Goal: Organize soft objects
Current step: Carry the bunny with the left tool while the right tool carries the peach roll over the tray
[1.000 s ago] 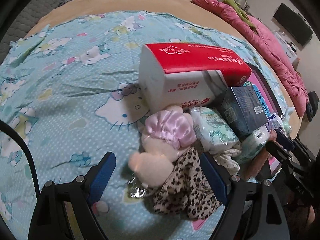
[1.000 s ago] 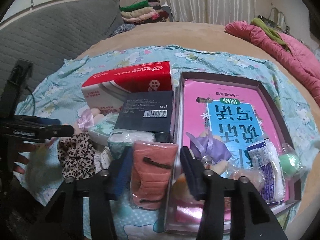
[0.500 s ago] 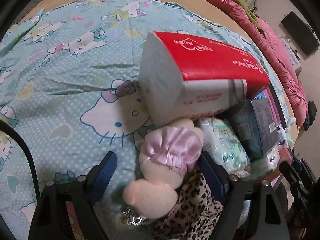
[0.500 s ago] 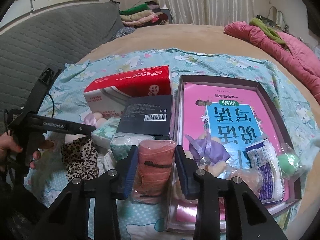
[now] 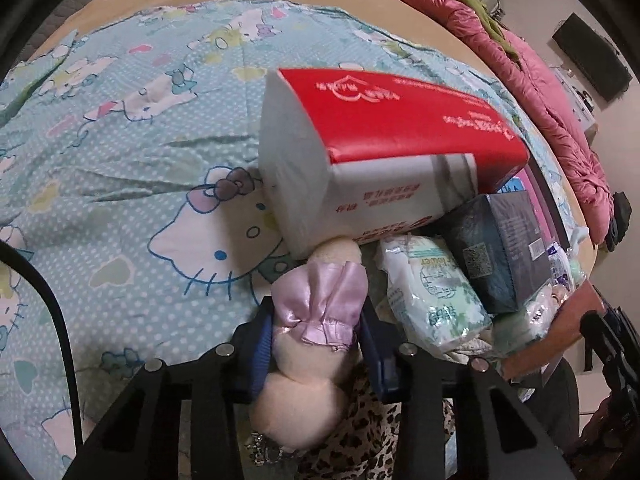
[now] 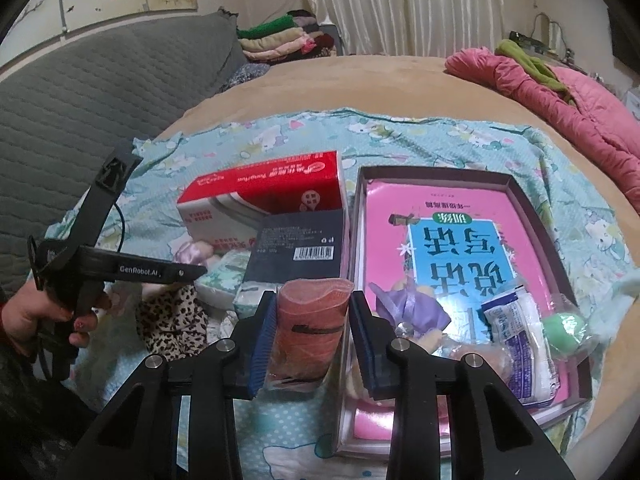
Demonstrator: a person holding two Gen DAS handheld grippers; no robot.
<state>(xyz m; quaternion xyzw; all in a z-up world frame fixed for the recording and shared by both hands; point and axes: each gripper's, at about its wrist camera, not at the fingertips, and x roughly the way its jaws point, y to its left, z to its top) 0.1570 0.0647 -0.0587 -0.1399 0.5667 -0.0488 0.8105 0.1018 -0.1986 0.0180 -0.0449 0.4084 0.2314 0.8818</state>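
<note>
Here's the plush toy [image 5: 308, 364], cream with a pink satin bow, lying on the cartoon-cat sheet [image 5: 132, 184] at the near edge of the pile, and the left hand-held gripper [image 5: 316, 320] has its blue pads on both sides of that bow, jaws closing in on it and already touching the satin. Under the toy's lower end sits a leopard-print cloth [image 5: 372, 440]. Just beyond its head, a red and white tissue pack [image 5: 372, 160] tilts up over the heap; to the right, a green-printed wipes packet [image 5: 432, 292] leans against a dark box [image 5: 504, 248]. Over on the right wrist view, the right hand-held gripper [image 6: 312, 320] is pinching a rolled salmon-pink cloth [image 6: 312, 316], pads pressed on both sides, just beside the low tray [image 6: 524, 196]. Inside that tray lies a pink and blue book [image 6: 452, 240], with a purple bow [image 6: 404, 304], a white packet [image 6: 516, 336] and a green ball [image 6: 564, 328] on top. A hand [image 6: 36, 316] grips the left tool's handle at the far left.
</note>
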